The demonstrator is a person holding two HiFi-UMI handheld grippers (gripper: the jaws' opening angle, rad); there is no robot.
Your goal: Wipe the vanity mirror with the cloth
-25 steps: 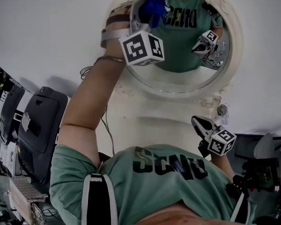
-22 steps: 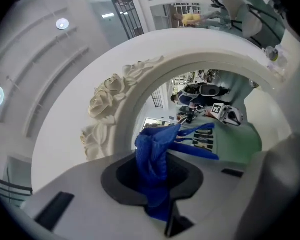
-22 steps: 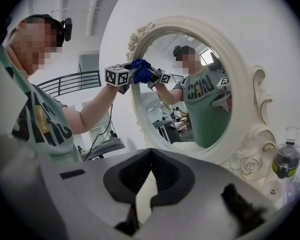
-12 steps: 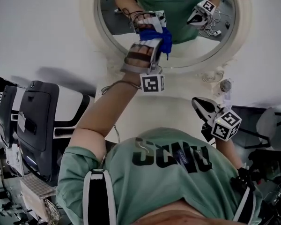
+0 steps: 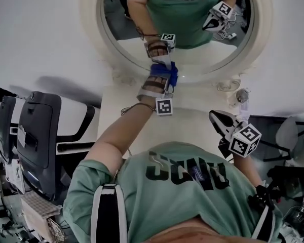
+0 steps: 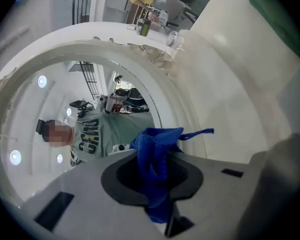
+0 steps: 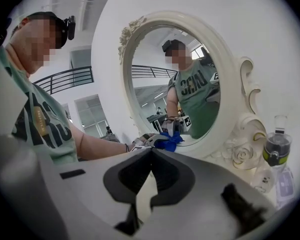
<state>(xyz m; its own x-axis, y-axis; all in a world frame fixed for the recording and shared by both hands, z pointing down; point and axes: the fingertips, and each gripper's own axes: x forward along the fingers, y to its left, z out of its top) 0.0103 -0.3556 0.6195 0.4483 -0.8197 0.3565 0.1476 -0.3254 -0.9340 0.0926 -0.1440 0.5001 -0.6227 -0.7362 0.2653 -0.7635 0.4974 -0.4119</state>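
The round vanity mirror (image 5: 192,14) in its ornate cream frame (image 5: 91,29) fills the top of the head view. My left gripper (image 5: 165,69) is shut on a blue cloth (image 5: 173,75) and holds it against the lower rim of the glass. In the left gripper view the cloth (image 6: 151,139) bunches between the jaws of that gripper (image 6: 160,156), close to the mirror glass (image 6: 65,129). My right gripper (image 5: 213,116) hangs lower right, away from the mirror, shut on nothing. In its own view my right gripper (image 7: 151,150) faces the mirror (image 7: 185,79) and the cloth (image 7: 167,140).
A small clear bottle (image 7: 276,153) with a dark cap stands by the frame's rose ornament at the right, also the bottle (image 5: 241,96) in the head view. Black chairs (image 5: 38,135) stand at the left. The white vanity top (image 5: 192,120) lies below the mirror.
My left gripper has swept the blue cloth downward across the glass, from the upper part to the lower rim. The right gripper has barely moved.
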